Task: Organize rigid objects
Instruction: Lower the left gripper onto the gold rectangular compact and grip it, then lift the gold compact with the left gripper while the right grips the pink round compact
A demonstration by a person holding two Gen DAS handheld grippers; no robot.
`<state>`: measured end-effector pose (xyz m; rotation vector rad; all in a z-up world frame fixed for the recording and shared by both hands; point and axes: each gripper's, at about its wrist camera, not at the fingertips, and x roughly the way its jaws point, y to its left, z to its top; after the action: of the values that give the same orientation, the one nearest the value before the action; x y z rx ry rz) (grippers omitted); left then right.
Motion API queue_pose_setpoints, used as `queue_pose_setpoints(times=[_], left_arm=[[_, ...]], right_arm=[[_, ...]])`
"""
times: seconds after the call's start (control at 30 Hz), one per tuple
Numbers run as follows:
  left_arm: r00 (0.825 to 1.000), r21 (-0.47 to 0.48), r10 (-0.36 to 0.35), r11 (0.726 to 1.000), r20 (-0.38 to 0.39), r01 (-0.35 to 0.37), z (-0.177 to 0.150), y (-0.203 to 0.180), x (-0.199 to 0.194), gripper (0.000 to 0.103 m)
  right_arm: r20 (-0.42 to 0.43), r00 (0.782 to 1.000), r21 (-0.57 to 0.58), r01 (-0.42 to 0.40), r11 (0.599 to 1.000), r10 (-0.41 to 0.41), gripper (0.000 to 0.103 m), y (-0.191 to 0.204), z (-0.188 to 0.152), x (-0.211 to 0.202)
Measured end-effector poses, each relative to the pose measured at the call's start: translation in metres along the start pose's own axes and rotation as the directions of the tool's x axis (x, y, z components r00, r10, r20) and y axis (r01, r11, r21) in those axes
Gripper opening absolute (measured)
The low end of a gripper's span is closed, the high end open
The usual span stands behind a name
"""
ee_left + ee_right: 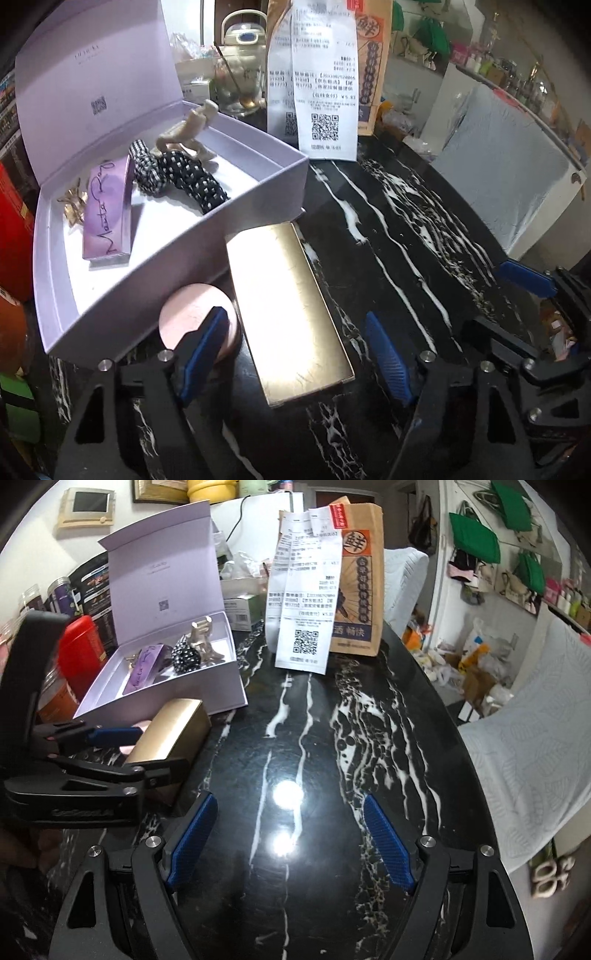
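Note:
A gold box (288,314) lies on the black marble table (406,229) beside an open lilac box (177,236). My left gripper (295,350) is open, its fingers either side of the gold box's near end, not touching. A pink round case (192,317) sits behind the left finger. The lilac box holds a purple box (107,214), a dotted hair band (192,181), a wooden figure (188,129) and a gold clip (74,206). My right gripper (286,838) is open and empty over bare table; the gold box (166,734) and left gripper (144,749) show at its left.
A brown paper bag (354,583) with long receipts (303,602) stands at the table's back. A glass jar (236,85) and kettle sit behind the lilac box. Red tins (79,650) and jars line the left edge. A covered chair (535,746) stands right.

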<state>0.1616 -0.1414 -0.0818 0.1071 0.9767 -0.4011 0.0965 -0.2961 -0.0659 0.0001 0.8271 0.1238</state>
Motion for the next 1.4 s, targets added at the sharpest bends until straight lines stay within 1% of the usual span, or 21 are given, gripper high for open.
queue_pose_setpoints(times=[0.03,0.1,0.17,0.27,0.37,0.5,0.6,0.77,0.97,1.17,1.3,1.4], left_arm=[[1.0,0.004,0.009,1.0,-0.001,-0.009,0.0,-0.001,0.001,0.069],[1.0,0.004,0.029,1.0,0.01,-0.029,-0.001,-0.002,0.001,0.054],[0.999,0.01,0.044,0.999,0.013,-0.044,-0.001,-0.002,0.001,0.049],[0.999,0.015,0.042,0.999,0.014,-0.042,-0.005,-0.003,-0.002,0.044],[0.999,0.026,0.04,0.999,0.007,-0.04,-0.012,-0.004,-0.007,0.044],[0.999,0.033,0.037,0.999,-0.01,-0.036,-0.031,0.0,-0.023,0.044],[0.999,0.014,0.032,0.999,-0.025,-0.032,-0.047,0.009,-0.036,0.044],[0.997,-0.038,0.059,0.997,-0.047,-0.061,-0.07,0.027,-0.056,0.044],[0.997,-0.121,0.037,0.992,-0.063,-0.045,-0.092,0.05,-0.073,0.044],[0.994,-0.186,0.062,0.979,-0.088,-0.078,-0.113,0.072,-0.091,0.044],[0.993,-0.244,0.092,0.964,-0.08,-0.109,-0.122,0.092,-0.099,0.044],[0.995,-0.278,0.081,0.956,-0.059,-0.095,-0.123,0.104,-0.099,0.044]], right_arm=[[-0.001,1.0,0.001,-0.001,1.0,0.001,0.082,-0.001,0.0,0.0],[-0.004,1.0,0.003,-0.006,1.0,0.006,0.082,-0.002,0.0,0.001],[-0.004,1.0,0.004,-0.011,1.0,0.011,0.082,-0.002,0.001,0.002],[-0.003,1.0,0.002,-0.018,1.0,0.018,0.082,-0.001,0.003,0.003],[0.0,0.999,-0.005,-0.037,0.999,0.037,0.082,0.002,0.007,0.004],[0.003,0.998,-0.023,-0.055,0.998,0.055,0.082,0.008,0.011,0.007],[-0.003,0.997,-0.034,-0.083,0.996,0.083,0.082,0.014,0.015,0.012],[-0.02,0.99,-0.098,-0.139,0.986,0.137,0.082,0.039,0.022,0.025],[-0.067,0.972,-0.176,-0.233,0.957,0.224,0.082,0.079,0.029,0.046],[-0.119,0.946,-0.233,-0.323,0.917,0.302,0.082,0.121,0.034,0.063],[-0.145,0.933,-0.278,-0.359,0.891,0.331,0.082,0.148,0.035,0.073],[-0.156,0.931,-0.315,-0.364,0.876,0.331,0.082,0.165,0.035,0.08]])
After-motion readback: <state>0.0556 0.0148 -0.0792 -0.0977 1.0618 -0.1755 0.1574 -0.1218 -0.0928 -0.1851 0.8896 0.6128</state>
